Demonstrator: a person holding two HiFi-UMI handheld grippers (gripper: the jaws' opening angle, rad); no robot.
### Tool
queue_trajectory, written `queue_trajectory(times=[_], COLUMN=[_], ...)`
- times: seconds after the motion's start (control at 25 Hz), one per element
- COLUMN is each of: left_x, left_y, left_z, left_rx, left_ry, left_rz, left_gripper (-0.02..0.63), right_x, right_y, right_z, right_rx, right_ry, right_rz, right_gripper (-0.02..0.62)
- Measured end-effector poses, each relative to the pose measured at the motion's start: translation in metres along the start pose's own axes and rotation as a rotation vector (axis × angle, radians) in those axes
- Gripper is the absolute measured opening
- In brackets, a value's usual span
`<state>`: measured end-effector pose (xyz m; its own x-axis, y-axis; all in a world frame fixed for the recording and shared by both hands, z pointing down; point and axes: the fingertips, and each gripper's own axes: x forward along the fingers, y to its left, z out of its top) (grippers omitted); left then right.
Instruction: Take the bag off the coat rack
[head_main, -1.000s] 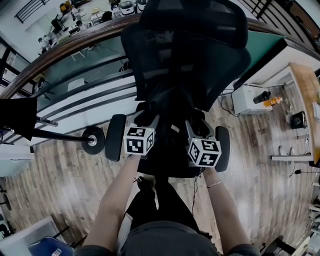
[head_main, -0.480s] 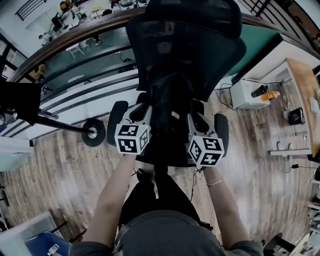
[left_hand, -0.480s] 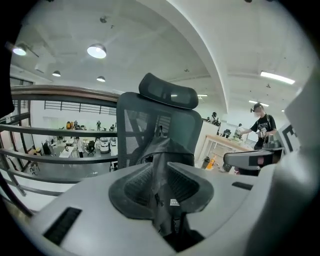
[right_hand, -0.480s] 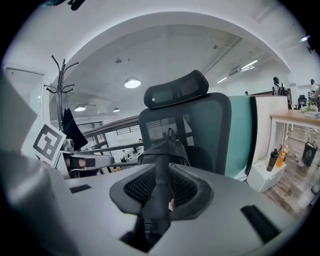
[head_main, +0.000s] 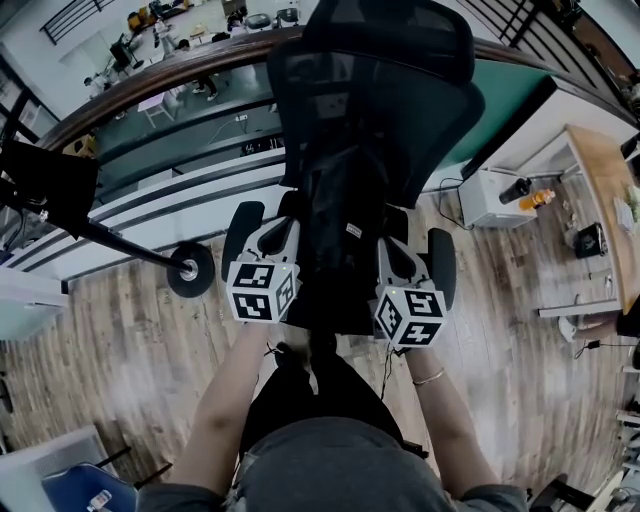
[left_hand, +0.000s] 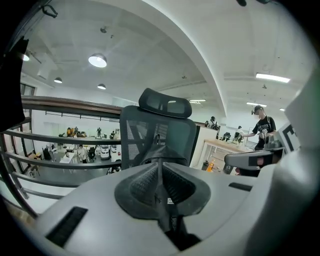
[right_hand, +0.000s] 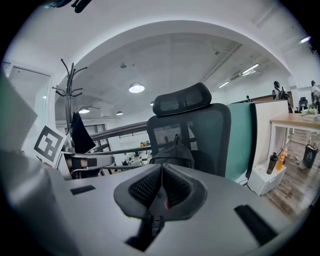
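Observation:
A black bag sits on the seat of a black mesh office chair, leaning on its backrest. The bag shows just beyond the jaws in the left gripper view, and the bag likewise in the right gripper view. My left gripper hovers at the bag's left side; its jaws have just been closing, with nothing between them. At the bag's right side my right gripper is shut and empty. The coat rack lies to the left, with a dark garment on it.
A curved glass railing runs behind the chair. At the right stand a white cabinet with bottles on top and a wooden desk. A blue chair is at the lower left. A person stands far off.
Both grippers have drawn back a little from the bag toward me. The chair and the coat rack have shifted in the head view as my head moved.

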<state>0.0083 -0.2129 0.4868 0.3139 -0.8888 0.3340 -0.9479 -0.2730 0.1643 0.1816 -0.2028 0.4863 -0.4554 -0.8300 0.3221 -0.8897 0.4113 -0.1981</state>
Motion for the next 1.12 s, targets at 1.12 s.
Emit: queue_trajectory(times=[1.12], left_x=[-0.069], left_y=[0.002], left_z=[-0.019], left_rx=[0.027], left_ry=[0.003], left_rz=[0.038], left_gripper=[0.028], right_x=[-0.046], right_y=[0.041], right_z=[0.013], right_rx=[0.02], right_ry=[-0.062], right_rz=[0.02], right_gripper=[0.002])
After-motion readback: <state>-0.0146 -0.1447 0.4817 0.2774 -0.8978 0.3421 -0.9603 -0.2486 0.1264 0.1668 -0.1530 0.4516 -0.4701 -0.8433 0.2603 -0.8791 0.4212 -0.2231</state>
